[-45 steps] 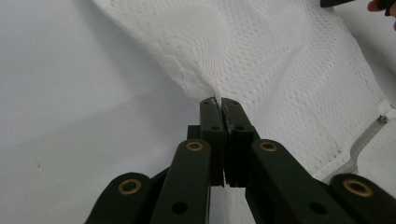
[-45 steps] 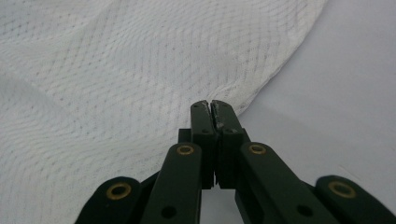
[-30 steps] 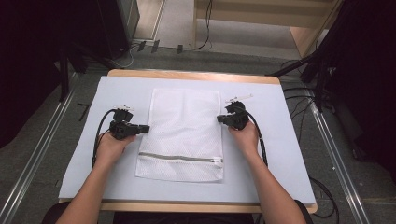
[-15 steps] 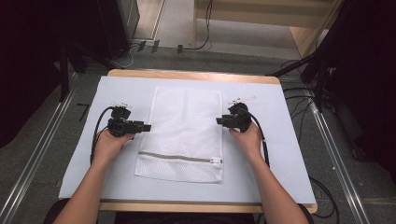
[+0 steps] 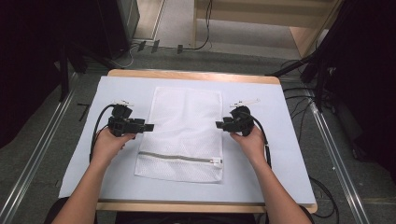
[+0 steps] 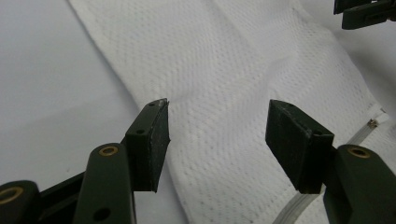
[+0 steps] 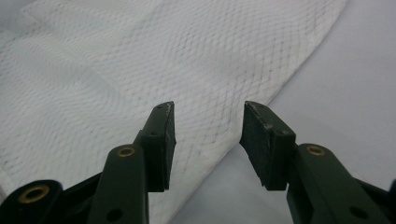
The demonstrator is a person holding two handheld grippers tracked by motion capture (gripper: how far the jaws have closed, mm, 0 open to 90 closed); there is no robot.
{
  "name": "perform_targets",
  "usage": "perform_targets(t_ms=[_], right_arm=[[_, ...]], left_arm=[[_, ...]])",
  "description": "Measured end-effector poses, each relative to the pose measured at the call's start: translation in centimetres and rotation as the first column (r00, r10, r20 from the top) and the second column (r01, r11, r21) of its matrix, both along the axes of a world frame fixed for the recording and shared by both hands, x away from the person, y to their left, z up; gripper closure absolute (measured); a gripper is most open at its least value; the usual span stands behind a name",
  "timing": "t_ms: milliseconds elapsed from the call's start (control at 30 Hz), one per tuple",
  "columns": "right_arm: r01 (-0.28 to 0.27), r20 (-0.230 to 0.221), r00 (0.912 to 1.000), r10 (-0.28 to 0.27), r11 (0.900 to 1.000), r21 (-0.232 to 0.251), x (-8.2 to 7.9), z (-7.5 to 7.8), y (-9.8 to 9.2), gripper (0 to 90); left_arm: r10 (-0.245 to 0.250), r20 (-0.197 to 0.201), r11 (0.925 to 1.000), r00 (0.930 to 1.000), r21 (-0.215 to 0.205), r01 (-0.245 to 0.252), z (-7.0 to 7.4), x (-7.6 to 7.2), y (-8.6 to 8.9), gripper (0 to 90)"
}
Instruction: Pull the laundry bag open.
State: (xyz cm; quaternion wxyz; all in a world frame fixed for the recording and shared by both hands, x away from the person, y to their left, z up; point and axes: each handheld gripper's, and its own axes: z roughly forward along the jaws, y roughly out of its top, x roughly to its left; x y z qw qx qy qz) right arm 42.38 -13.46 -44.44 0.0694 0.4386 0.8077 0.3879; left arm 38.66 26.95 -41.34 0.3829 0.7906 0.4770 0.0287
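Both sets of jaws have just been opening and now stand spread, nothing pinched, the left gripper and right gripper at the side edges of the mesh bag, which lies flat mid-counter. Lift straight clear so you don't snag the mesh.

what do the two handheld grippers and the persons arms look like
Both the left gripper and the right gripper are black, each with two flat rectangular pads on arms with brass-coloured rivets. A black cable loops back from each along the wrist, and a small pale tab sits on top. The forearms are bare, no sleeves showing.
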Motion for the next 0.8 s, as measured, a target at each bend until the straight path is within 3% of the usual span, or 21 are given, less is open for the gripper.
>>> perform_targets(t_ms=[100,600,800], right_arm=[[-0.011,0.017,0.9998,0.011,1.000,0.007,-0.7,0.2,-0.3,55.6],[-0.060,0.014,0.9981,0.060,0.998,0.011,-4.0,0.7,-0.8,61.3],[-0.085,-0.001,0.9964,0.085,0.996,0.012,-5.4,0.5,-0.6,69.5]], left_arm=[[-0.026,0.010,0.9996,0.9996,-0.007,0.027,0.4,-0.2,-0.8,40.6],[-0.129,0.021,0.9917,0.9915,0.005,0.129,0.9,-0.6,-4.4,42.0],[-0.159,0.024,0.9872,0.9869,0.006,0.159,0.9,-1.1,-5.5,42.2]])
